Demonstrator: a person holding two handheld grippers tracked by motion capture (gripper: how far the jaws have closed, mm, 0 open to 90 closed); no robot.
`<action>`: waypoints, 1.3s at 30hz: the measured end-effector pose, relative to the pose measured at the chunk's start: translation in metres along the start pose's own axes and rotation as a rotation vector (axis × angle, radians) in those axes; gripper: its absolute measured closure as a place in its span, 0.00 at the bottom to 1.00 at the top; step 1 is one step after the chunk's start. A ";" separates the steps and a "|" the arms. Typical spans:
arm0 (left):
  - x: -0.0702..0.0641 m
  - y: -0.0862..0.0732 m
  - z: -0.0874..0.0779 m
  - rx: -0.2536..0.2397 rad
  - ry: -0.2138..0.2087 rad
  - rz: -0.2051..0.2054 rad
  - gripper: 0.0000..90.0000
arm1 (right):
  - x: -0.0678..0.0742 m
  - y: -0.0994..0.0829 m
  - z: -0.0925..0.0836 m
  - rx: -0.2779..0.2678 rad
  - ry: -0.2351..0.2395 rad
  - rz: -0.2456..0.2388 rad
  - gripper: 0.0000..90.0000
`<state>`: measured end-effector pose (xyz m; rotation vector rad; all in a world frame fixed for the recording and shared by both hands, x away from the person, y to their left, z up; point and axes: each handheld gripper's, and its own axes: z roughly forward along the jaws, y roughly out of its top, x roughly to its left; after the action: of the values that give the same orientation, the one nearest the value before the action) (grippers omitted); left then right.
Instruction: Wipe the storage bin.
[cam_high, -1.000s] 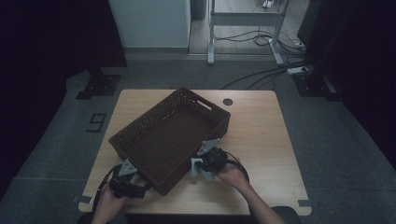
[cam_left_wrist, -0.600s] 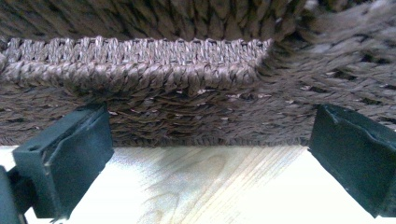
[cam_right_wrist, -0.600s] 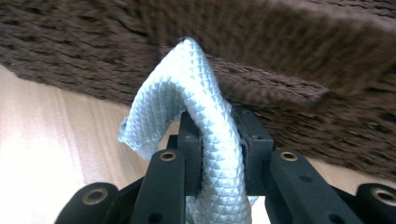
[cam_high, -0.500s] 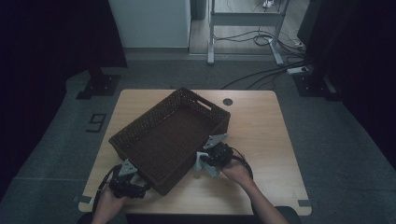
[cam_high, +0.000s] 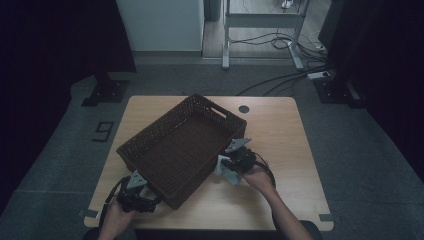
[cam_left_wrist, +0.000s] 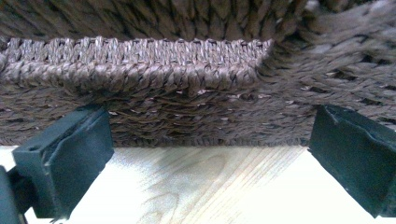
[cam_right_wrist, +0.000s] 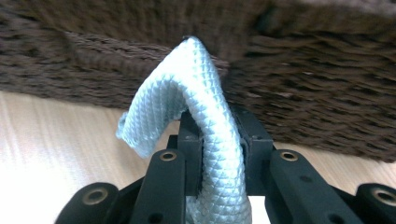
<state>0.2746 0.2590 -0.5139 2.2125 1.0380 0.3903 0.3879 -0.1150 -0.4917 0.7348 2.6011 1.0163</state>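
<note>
Presently we count one woven basket (cam_high: 182, 145) on one table (cam_high: 280, 130); right gripper (cam_right_wrist: 215, 140) clamps one pale-blue cloth (cam_right_wrist: 187, 93), left gripper (cam_left_wrist: 210, 158) stands unclenched, grasping nothing.

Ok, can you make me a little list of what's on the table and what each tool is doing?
table: pale wood
basket: dark brown, woven, sits at a slant on the table
cloth: light blue, folded over, beside the basket's wall
right tool: shut on the cloth, close to the basket
left tool: open, jaws wide apart, at the basket's near corner
inside the basket: nothing visible from above
</note>
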 end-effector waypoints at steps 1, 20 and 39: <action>0.000 0.000 0.000 0.000 0.000 0.000 0.00 | -0.002 0.000 0.000 -0.002 -0.005 -0.001 0.81; 0.000 0.000 0.000 0.000 -0.002 -0.001 0.00 | -0.037 -0.007 -0.006 -0.019 -0.074 0.068 0.81; 0.001 0.000 0.000 0.000 -0.005 -0.003 0.00 | -0.081 -0.015 -0.007 -0.013 -0.161 0.134 0.81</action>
<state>0.2751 0.2597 -0.5139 2.2101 1.0391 0.3836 0.4477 -0.1716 -0.4928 0.9573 2.4336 0.9659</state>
